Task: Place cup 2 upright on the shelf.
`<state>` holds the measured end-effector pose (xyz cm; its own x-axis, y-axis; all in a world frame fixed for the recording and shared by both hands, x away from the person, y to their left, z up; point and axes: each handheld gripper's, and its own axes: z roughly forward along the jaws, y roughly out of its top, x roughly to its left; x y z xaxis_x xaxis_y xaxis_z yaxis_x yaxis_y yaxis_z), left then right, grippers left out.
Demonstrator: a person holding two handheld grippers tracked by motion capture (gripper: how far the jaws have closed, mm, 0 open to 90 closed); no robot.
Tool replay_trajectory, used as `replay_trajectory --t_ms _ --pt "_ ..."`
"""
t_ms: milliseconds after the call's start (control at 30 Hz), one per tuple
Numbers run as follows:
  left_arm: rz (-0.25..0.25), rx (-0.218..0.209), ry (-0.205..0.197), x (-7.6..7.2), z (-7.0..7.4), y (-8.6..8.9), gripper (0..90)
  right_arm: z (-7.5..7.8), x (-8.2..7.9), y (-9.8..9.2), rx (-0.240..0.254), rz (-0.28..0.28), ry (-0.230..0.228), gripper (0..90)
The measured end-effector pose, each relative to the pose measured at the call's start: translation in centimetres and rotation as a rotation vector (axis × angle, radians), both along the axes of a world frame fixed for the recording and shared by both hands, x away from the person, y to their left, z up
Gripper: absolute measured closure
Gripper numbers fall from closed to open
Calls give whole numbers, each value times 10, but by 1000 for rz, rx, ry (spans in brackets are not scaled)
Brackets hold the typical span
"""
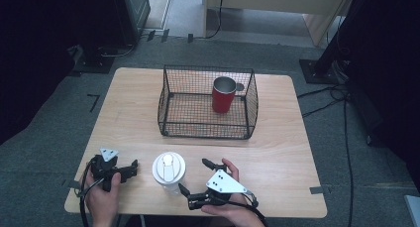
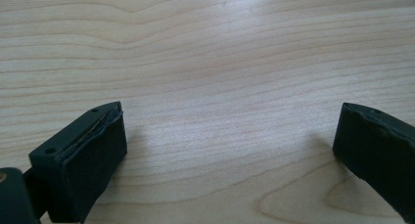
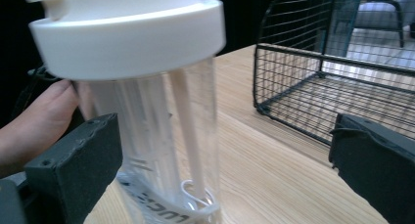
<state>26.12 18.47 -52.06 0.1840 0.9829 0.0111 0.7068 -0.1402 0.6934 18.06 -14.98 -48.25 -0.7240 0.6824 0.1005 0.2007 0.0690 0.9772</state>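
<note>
High view: I see the clear bottle [image 1: 169,172] upright near the table's [image 1: 133,118] front edge, the red cup [image 1: 223,94] inside the wire basket [image 1: 207,102]. My right gripper [image 1: 194,175] brackets the bottle with jaws spread, ungripped; my left gripper [image 1: 132,168] rests spread, empty.

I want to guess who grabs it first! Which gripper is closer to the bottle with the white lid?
Right. The right gripper sits just beside the bottle, jaws open toward it. The left gripper lies a bit farther off on the bottle's other side, over bare table.
</note>
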Motion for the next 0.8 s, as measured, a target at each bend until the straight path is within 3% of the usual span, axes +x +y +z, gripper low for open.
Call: replay_trajectory --t_ms 267,433,700,800 --pt "0 0 0 0 0 0 0 5 0 14 0 45 -15 0" --pt "-1 1 0 0 0 0 0 6 2 26 8 65 1 1" --pt "-2 1 0 0 0 0 0 7 7 42 16 87 38 89" --pt "-1 1 0 0 0 0 0 7 9 49 17 84 26 125"
